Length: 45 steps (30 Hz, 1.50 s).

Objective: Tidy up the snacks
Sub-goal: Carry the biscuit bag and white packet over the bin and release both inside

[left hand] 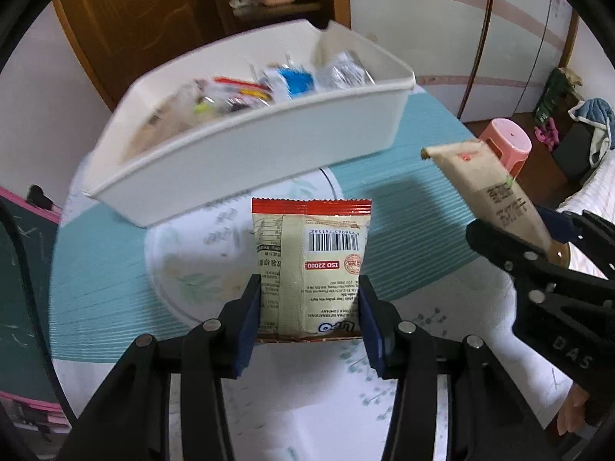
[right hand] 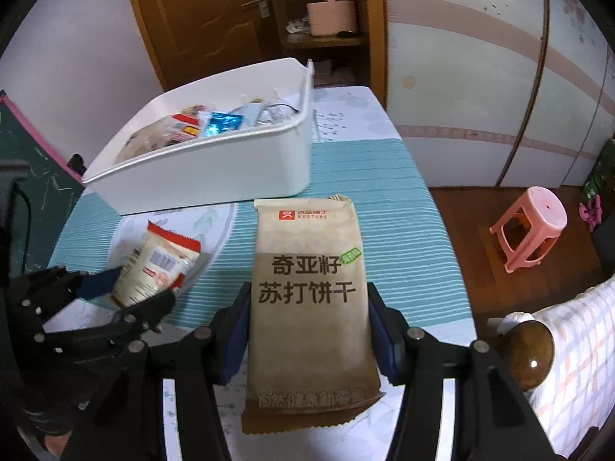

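Both grippers carry a snack above the table, and the white, smooth-walled plastic bin (left hand: 246, 142) lies ahead of each, its long axis slanting from near left to far right. The left gripper (left hand: 309, 319) has its blue pads pressed against the 2 side edges of a small cream foil packet with red crimped ends (left hand: 311, 261), barcode side up, long axis pointing toward the bin's near wall. The right gripper (right hand: 309, 330) pinches a tall tan matte-paper cracker pack with dark printed characters (right hand: 309, 296) by its sides, held lengthwise and aimed at the bin's right end. The left gripper looks nearer the bin wall, so it probably drops first. Glossy, crinkled wrappers already crowd the bin. The table wears a ribbed teal-and-white cloth (right hand: 384, 199).
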Each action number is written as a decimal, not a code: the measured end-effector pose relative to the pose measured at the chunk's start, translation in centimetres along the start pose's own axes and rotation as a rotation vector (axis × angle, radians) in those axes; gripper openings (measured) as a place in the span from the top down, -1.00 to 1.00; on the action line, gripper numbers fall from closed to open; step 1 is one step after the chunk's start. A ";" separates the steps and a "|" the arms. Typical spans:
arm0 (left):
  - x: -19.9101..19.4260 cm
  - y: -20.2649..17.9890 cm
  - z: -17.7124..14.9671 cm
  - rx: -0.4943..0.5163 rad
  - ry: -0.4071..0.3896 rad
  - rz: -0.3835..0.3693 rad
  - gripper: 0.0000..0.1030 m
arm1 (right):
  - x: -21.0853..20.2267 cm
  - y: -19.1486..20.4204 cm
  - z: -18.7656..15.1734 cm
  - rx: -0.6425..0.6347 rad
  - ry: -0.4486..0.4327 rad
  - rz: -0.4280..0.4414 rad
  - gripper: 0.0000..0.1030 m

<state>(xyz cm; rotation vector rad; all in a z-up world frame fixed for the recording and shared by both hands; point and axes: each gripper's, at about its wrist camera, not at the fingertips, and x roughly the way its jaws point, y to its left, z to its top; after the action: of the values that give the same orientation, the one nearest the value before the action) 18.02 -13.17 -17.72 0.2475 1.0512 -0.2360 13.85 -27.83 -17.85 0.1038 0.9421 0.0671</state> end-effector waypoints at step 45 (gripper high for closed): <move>-1.2 16.3 23.4 -0.123 -0.201 0.147 0.11 | 3.5 9.1 26.6 -0.087 -0.067 -0.022 -0.07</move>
<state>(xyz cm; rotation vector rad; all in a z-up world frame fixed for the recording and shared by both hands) 41.73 -4.94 -4.18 0.1844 0.8406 -0.0618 37.35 -20.02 -4.10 0.0155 0.8718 0.0837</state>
